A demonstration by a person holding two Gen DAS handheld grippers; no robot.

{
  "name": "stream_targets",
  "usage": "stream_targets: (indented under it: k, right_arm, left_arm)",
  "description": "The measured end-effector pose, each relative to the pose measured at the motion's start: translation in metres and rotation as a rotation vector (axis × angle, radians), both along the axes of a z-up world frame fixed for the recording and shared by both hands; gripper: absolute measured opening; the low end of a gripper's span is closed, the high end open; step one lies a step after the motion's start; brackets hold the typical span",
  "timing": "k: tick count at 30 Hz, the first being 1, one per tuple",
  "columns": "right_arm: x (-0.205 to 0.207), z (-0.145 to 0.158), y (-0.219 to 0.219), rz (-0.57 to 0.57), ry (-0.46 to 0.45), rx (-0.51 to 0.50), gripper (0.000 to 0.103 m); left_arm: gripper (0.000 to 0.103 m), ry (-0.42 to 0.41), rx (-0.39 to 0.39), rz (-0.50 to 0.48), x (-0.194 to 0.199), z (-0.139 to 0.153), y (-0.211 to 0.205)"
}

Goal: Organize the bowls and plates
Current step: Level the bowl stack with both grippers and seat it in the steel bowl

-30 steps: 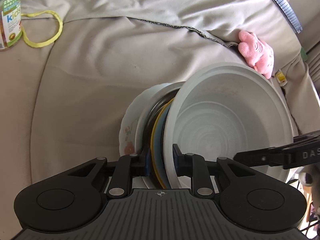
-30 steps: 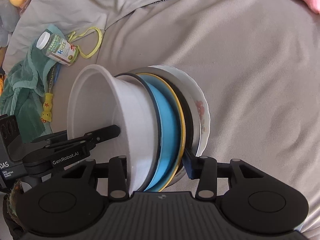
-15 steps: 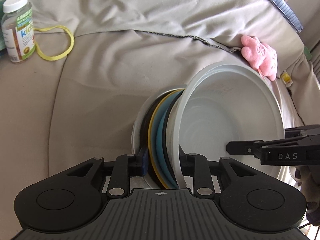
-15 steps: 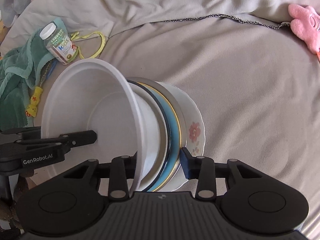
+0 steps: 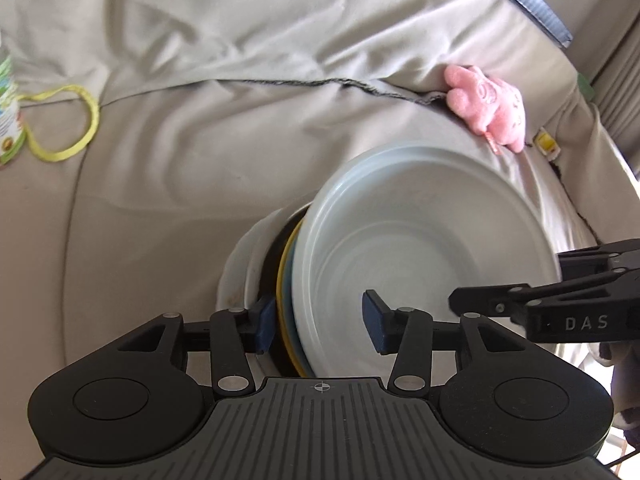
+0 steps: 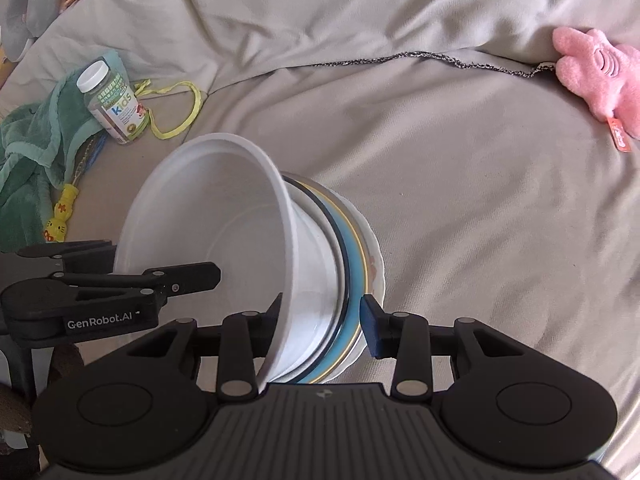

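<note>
left claw spread wide, one pad behind stack, other inside white bowl | stack of plates held on edge, nested behind bowl | right claw seen at 3 o'clock | pink plush at 1 o'clock | yellow loop at 10 o'clock on beige cover

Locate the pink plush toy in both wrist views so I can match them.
Left wrist: pink plush toy upper right, on the beige cover just past the white bowl.
Right wrist: pink plush toy at the far right edge, upper part, well away from the bowl.
Shared landmark: the dark stitched seam running to the toy.
</note>
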State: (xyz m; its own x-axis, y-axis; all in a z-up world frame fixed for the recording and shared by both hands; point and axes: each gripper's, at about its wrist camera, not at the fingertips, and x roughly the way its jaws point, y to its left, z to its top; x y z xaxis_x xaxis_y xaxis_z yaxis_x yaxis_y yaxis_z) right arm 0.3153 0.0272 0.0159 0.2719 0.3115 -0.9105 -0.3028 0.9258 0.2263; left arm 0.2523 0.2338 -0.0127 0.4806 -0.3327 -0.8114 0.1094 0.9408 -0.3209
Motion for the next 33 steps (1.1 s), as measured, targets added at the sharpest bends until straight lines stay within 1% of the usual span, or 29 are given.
stream_targets:
  k: [2,3,7,9,12,13,14,15,17,18,19,20,23,25,27,30,33]
  right_arm:
    - [0.000,-0.001,-0.001,-0.011,0.001,-0.003,0.037]
    - [0.000,-0.002,-0.001,-0.017,0.005,-0.002,0.037]
    - [-0.002,-0.004,-0.004,-0.009,-0.018,-0.011,0.038]
    - [-0.004,-0.004,-0.005,-0.006,-0.041,-0.005,0.038]
    - [-0.013,0.004,-0.008,0.009,-0.085,0.043,0.038]
    - [-0.016,0.007,-0.009,0.009,-0.097,0.055,0.039]
    - [-0.018,0.010,-0.012,0.011,-0.113,0.066,0.042]
    - [-0.021,0.012,-0.013,0.009,-0.124,0.070,0.045]
    - [-0.022,0.011,-0.018,-0.011,-0.129,0.065,0.055]
    - [-0.022,0.010,-0.021,-0.025,-0.126,0.062,0.056]
    - [-0.021,0.008,-0.025,-0.038,-0.120,0.062,0.059]
    - [-0.021,0.005,-0.030,-0.051,-0.110,0.070,0.065]
    - [-0.024,-0.006,-0.040,-0.089,-0.059,0.118,0.068]
    - [-0.024,-0.016,-0.042,-0.094,-0.009,0.154,0.073]
    - [-0.021,-0.028,-0.041,-0.104,0.056,0.180,0.073]
    - [-0.016,-0.045,-0.040,-0.138,0.141,0.240,0.073]
    - [-0.015,-0.051,-0.038,-0.141,0.175,0.309,0.070]
  left_arm:
    - [0.047,-0.009,0.009,-0.018,0.002,0.002,-0.003]
    - [0.046,-0.014,0.029,-0.025,0.000,0.004,-0.003]
    - [0.042,-0.124,0.122,-0.064,-0.026,0.030,-0.005]
    - [0.042,-0.170,0.141,-0.037,-0.039,0.044,-0.002]
    - [0.042,-0.175,0.147,0.047,-0.048,0.051,0.007]
    - [0.045,-0.165,0.143,0.069,-0.048,0.049,0.010]
    - [0.046,-0.149,0.126,0.081,-0.048,0.046,0.013]
    - [0.046,-0.130,0.099,0.090,-0.046,0.042,0.017]
    - [0.047,-0.096,0.033,0.118,-0.043,0.036,0.025]
    - [0.048,-0.085,0.008,0.134,-0.042,0.033,0.028]
    - [0.050,-0.078,-0.007,0.148,-0.042,0.029,0.029]
    - [0.052,-0.071,-0.014,0.156,-0.041,0.026,0.030]
    - [0.052,-0.065,-0.026,0.137,-0.040,0.021,0.026]
    - [0.053,-0.043,-0.032,0.128,-0.038,0.016,0.023]
    - [0.053,-0.006,-0.055,0.117,-0.034,0.010,0.022]
    - [0.056,0.028,-0.037,0.096,-0.027,0.003,0.018]
    - [0.057,0.047,-0.050,0.089,-0.022,-0.001,0.019]
